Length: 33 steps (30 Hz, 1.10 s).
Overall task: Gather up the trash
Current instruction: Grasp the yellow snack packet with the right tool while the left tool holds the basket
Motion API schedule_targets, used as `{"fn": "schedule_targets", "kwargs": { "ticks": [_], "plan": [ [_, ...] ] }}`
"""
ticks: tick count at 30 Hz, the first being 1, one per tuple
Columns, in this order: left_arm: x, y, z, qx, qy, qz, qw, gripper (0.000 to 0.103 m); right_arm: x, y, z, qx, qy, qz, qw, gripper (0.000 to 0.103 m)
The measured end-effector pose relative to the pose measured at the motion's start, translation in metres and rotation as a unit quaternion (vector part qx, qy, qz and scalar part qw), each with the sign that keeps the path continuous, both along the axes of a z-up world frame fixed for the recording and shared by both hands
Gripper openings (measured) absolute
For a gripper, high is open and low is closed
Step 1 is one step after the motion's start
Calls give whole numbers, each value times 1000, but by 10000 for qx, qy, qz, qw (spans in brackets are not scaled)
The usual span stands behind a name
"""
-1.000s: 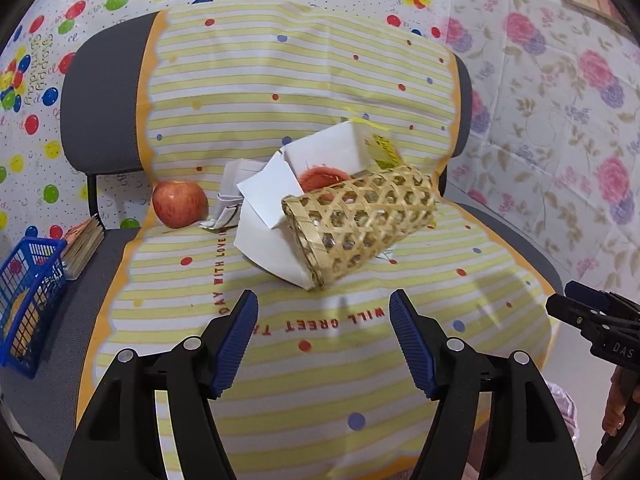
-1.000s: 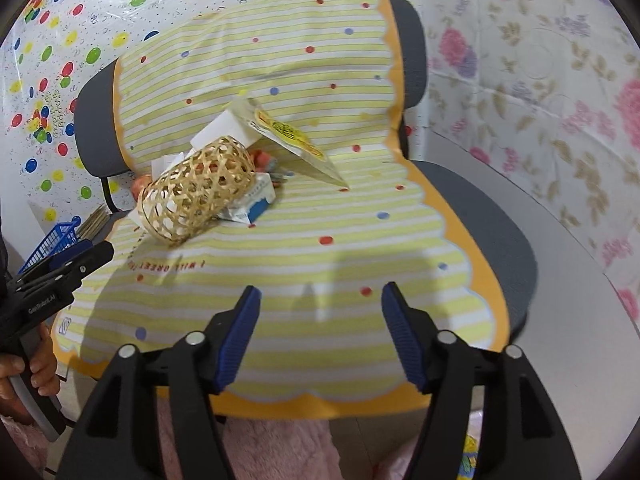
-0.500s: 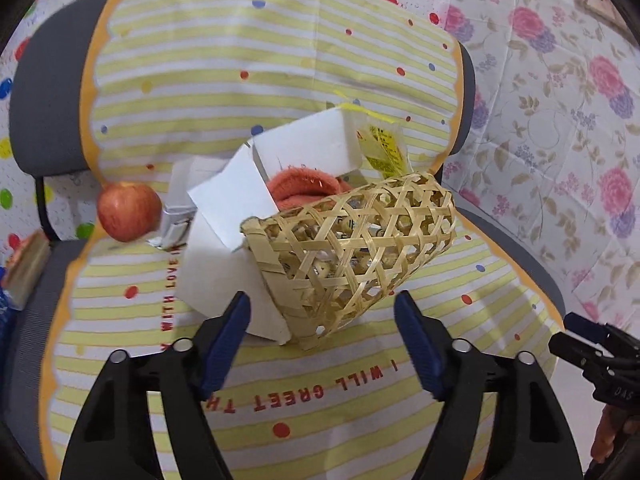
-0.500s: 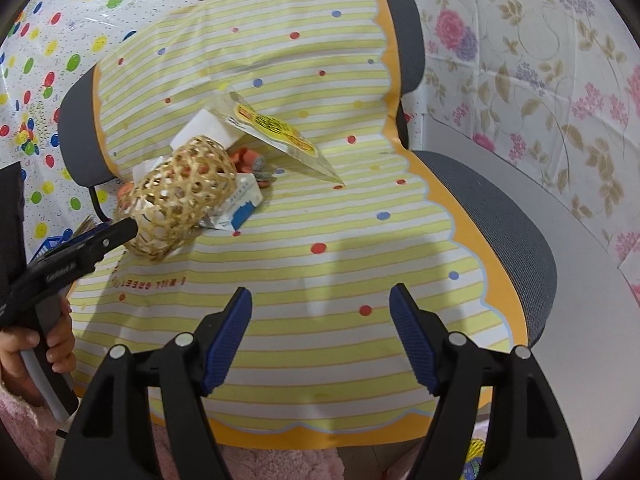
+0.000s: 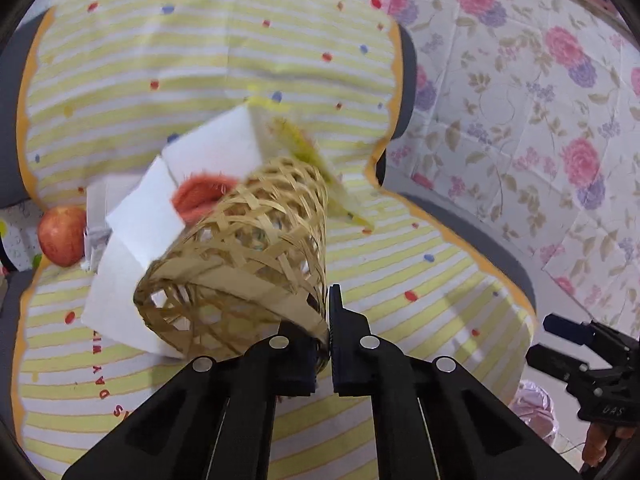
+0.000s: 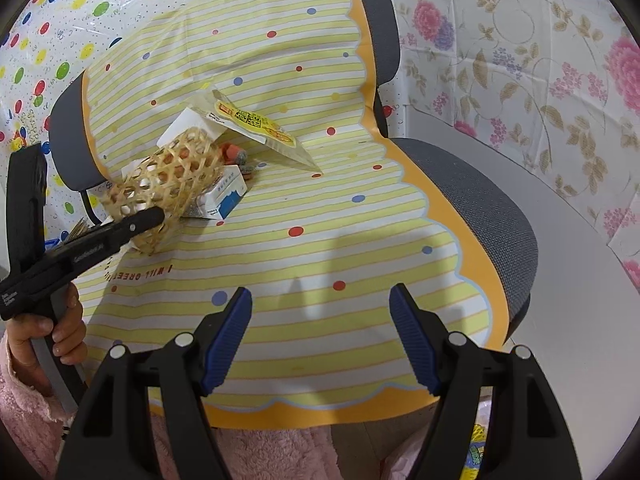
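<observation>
My left gripper (image 5: 329, 344) pinches the basket (image 5: 248, 256) rim; basket lies tipped mid-seat on the chair (image 6: 472, 200), against wrapper (image 6: 260, 128) and carton (image 6: 224, 198). Right gripper (image 6: 320, 336) wide, empty. Nothing collected yet, I judge.

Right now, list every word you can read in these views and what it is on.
"I WILL GREE", upside down, cut off: striped chair cover.
"DAY": same cover, left wrist view.
"DAS", uncertain: right gripper body.
Too small to read: yellow packet, blue-white box, left gripper label.
</observation>
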<state>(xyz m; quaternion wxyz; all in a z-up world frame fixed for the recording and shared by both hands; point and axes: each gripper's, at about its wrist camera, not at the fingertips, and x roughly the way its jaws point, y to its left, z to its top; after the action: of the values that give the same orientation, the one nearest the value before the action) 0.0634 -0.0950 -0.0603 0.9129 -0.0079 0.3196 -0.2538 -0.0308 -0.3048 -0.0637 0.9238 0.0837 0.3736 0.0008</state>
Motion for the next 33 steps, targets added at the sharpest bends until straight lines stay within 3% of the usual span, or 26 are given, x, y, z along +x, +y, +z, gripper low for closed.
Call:
{"fn": "schedule_targets", "kwargs": {
  "ticks": [2,5,13,20,25,33],
  "plan": [
    [-13,2,15,-36,-231,41,9997,4,-6,0,3,-34,-46,5,10000,70],
    [-37,11,36,205,-598,280,9976,4,-10,-3,7,-59,-96,2,9999,70],
    [-66,76,55,34,-579,954,9938,4,0,13,15,-103,-254,236,9993,70],
    [-58,110,54,-36,-531,1428,9883,4,33,43,26,-553,-496,611,9954,70],
    [-42,114,53,-80,-489,1502,9874,4,72,62,33,-839,-704,864,9902,52],
    [-4,115,53,-82,-469,1597,9860,4,147,90,38,-1122,-798,1203,9831,51]
  ]
}}
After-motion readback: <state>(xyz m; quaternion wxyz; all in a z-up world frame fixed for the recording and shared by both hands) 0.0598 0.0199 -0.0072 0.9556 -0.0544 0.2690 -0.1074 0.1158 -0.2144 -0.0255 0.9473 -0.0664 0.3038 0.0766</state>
